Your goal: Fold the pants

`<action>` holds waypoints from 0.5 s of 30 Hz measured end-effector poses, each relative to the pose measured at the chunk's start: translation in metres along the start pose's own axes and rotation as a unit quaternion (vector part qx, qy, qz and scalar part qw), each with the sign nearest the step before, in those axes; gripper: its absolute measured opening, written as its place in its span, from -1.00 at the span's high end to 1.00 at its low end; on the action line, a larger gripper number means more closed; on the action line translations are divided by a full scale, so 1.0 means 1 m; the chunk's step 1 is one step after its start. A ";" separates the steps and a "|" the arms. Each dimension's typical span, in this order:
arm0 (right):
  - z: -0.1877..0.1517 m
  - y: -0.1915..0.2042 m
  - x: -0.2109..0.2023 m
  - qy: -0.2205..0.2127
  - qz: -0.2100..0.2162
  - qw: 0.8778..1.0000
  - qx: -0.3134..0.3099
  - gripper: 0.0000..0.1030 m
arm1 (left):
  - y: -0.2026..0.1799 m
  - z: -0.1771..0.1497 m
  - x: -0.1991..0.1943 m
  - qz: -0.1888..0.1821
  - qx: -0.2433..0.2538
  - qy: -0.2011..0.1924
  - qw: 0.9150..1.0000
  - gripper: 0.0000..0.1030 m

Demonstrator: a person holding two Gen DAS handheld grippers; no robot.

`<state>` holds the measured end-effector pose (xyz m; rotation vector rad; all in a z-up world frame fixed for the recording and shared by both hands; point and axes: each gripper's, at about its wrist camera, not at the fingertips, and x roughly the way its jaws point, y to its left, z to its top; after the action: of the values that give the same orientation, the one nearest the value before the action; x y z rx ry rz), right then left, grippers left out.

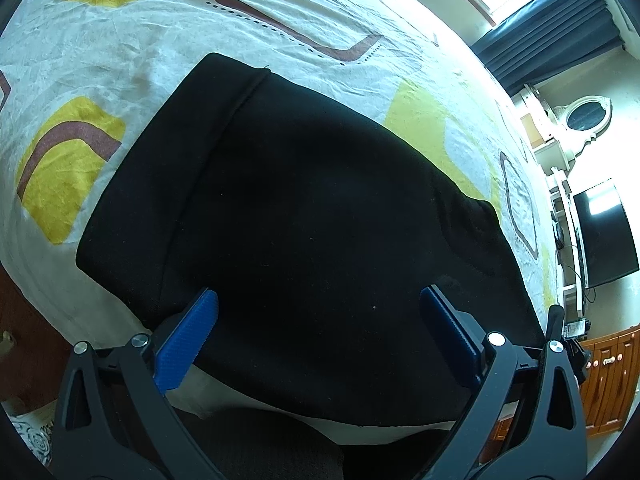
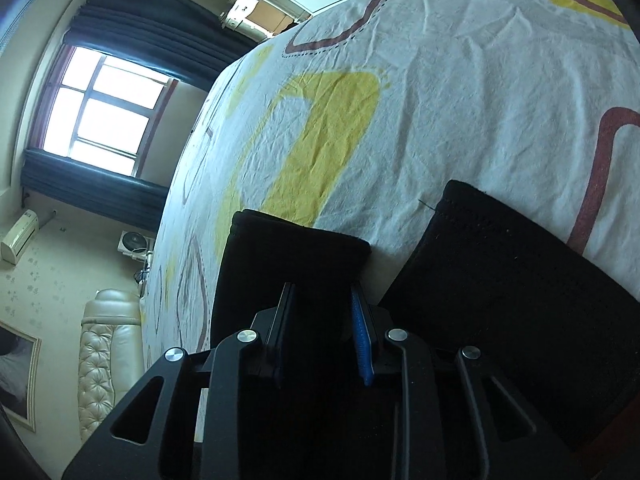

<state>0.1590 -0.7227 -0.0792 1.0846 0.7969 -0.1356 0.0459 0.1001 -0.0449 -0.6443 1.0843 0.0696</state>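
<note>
The right gripper [image 2: 322, 296] has its jaws drawn close on the hem end of one leg of the black pants [image 2: 288, 256], the cloth pinched between the pads. The other leg [image 2: 500, 264] lies just beside it, a strip of the patterned bedsheet [image 2: 460, 100] showing between them. The left gripper [image 1: 320, 320] hangs with jaws wide apart over the pants' waist part [image 1: 300, 200], gripping nothing. The pants lie flat on the bed.

Patterned bedsheet [image 1: 280, 20]; dark curtains [image 2: 152, 28]; window [image 2: 104, 112]; television [image 1: 604, 232]
</note>
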 end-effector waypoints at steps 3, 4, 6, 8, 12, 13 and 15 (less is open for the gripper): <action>-0.004 0.002 -0.003 -0.012 -0.010 1.000 -0.004 0.71 | -0.001 0.000 0.000 -0.001 -0.001 0.000 1.000 -0.94; -0.005 0.005 -0.008 -0.023 -0.012 1.000 -0.007 0.76 | -0.001 0.000 0.000 -0.002 -0.001 0.001 1.000 -0.94; -0.006 0.009 -0.019 -0.042 -0.002 0.999 -0.005 0.82 | -0.001 0.001 0.000 -0.004 -0.004 0.001 1.000 -0.94; -0.009 0.012 -0.035 -0.057 0.021 0.998 -0.002 0.85 | 0.001 0.001 0.000 -0.006 -0.006 0.001 1.000 -0.94; -0.015 0.013 -0.081 -0.090 0.055 0.994 0.004 0.86 | 0.000 0.002 0.000 -0.004 -0.005 0.001 1.000 -0.94; -0.017 0.009 -0.093 -0.098 0.059 0.993 0.010 0.86 | 0.000 0.002 0.000 -0.004 -0.005 0.001 1.000 -0.94; -0.023 -0.008 -0.113 -0.110 0.061 0.992 0.027 0.86 | 0.001 0.002 0.000 -0.004 -0.005 0.001 1.000 -0.94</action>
<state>0.0620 -0.7384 -0.0177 1.1446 0.5301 -0.1716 0.0466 0.1017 -0.0446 -0.6590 1.0833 0.0674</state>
